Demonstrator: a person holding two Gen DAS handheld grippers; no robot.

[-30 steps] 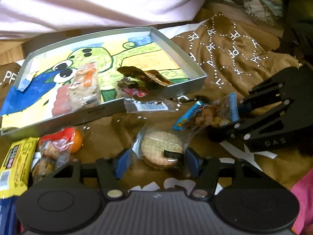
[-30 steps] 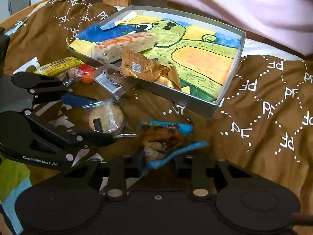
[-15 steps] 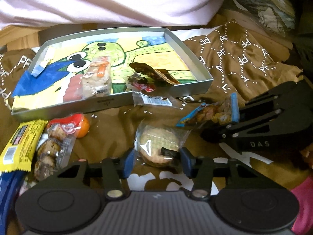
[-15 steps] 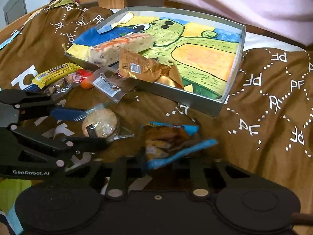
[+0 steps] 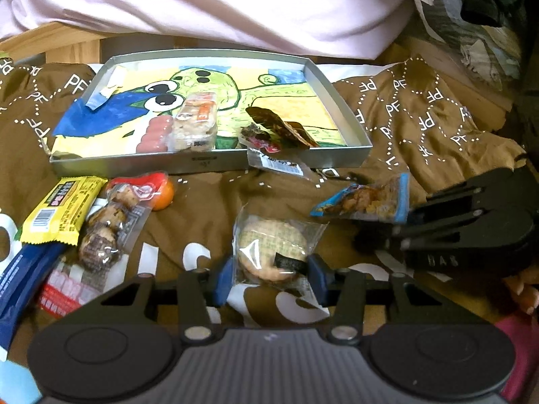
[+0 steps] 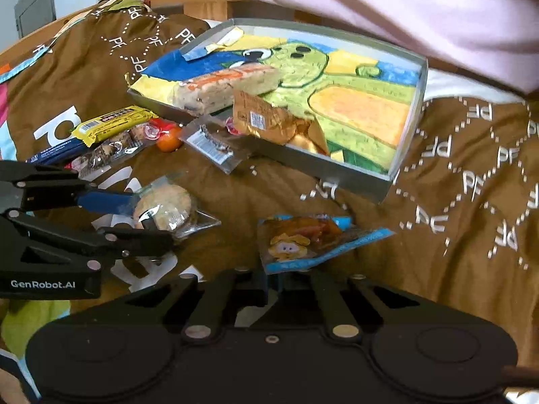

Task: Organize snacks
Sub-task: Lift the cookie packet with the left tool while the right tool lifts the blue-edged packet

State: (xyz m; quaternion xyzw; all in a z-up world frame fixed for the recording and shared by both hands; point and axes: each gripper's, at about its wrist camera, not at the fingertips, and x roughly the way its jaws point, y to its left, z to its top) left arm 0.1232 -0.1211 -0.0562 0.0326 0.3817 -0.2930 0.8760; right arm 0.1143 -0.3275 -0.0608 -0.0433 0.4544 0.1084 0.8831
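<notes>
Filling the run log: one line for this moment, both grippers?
left gripper: shut on round cracker pack | right gripper: shut on blue snack bag | tray: two snacks inside

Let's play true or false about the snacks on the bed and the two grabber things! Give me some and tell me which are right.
1. The left gripper has its fingers closed on the round cookie packet. True.
2. The right gripper holds a yellow bar. False: it holds the blue snack bag; the yellow bar lies on the brown cloth.
3. The metal tray has a green cartoon drawing inside. True.
4. The tray holds nothing. False: a long rice-crisp bar lies in it.
5. The small orange ball sits inside the tray. False: it is outside, in front of the tray.
</notes>
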